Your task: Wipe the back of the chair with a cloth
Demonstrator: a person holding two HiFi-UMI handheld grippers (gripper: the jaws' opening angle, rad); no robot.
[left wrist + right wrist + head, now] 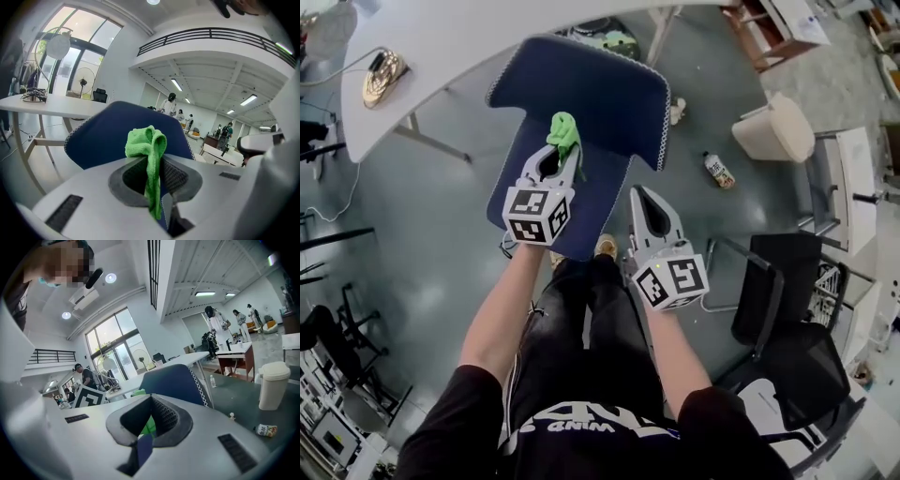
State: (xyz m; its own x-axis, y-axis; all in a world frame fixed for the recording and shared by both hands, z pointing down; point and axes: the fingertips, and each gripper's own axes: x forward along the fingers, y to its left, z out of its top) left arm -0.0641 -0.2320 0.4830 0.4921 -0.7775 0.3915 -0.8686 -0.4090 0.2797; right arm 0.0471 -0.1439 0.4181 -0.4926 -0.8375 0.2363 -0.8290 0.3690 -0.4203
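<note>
Surrounding chair (581,94) and cloth (565,134): table (469,47), bin (773,129), bottle (718,170).

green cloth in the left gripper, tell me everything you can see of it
The green cloth is bright green with a fuzzy, microfibre-like nap. The left gripper is shut on it. A crumpled bunch stands out past the jaw tips, and a narrow tail runs back between the jaws. It is held in front of the navy chair back, but the pictures do not show whether it touches the chair.
</note>
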